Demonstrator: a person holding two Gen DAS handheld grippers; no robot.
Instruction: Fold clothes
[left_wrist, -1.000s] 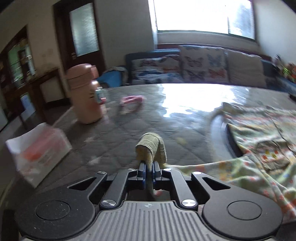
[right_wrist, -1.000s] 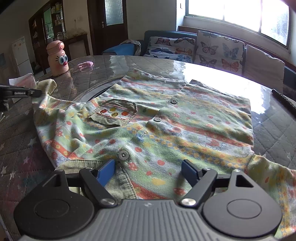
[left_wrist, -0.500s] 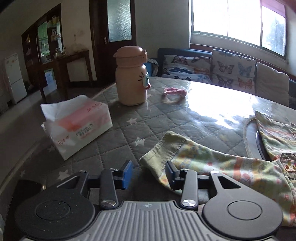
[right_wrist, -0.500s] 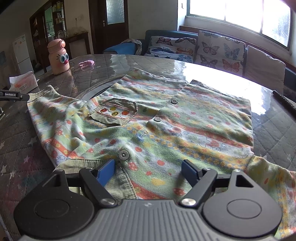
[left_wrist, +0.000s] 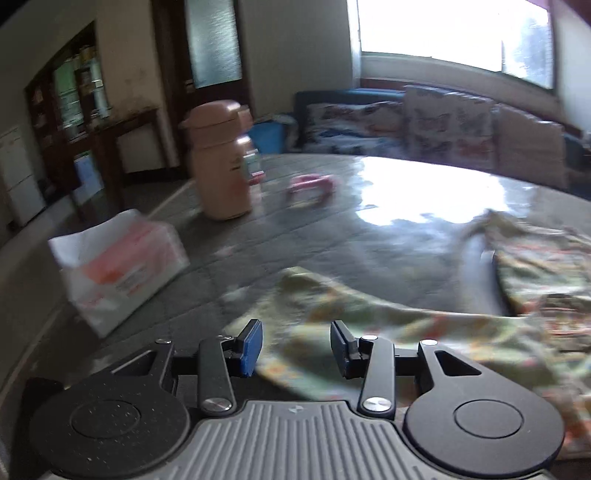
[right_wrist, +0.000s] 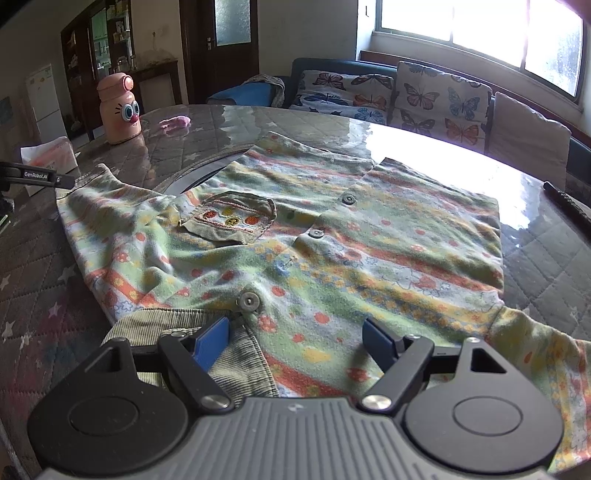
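A child's flowered green and orange shirt (right_wrist: 332, 243) with buttons and a corduroy pocket (right_wrist: 232, 218) lies spread flat on the round quilted table (right_wrist: 44, 295). Its left sleeve (left_wrist: 332, 306) stretches out flat across the table in the blurred left wrist view. My left gripper (left_wrist: 295, 345) is open, its blue pads just above the sleeve's end, holding nothing. Over the shirt's corduroy collar (right_wrist: 236, 354) at the near edge, my right gripper (right_wrist: 295, 338) stands wide open. The left gripper's tip (right_wrist: 37, 175) shows at the far left of the right wrist view, beside the cuff.
A pink bottle with cartoon eyes (right_wrist: 118, 110) and a pink hair tie (right_wrist: 175, 122) stand at the table's far left. A tissue pack (left_wrist: 118, 266) lies near the left edge. A dark stick (right_wrist: 569, 206) lies at the right. A sofa with butterfly cushions (right_wrist: 406, 96) is behind.
My left gripper let go of the sleeve cuff and opened; the sleeve now lies flat on the table. The left camera has swung and drawn back over it. The right gripper has stayed put.
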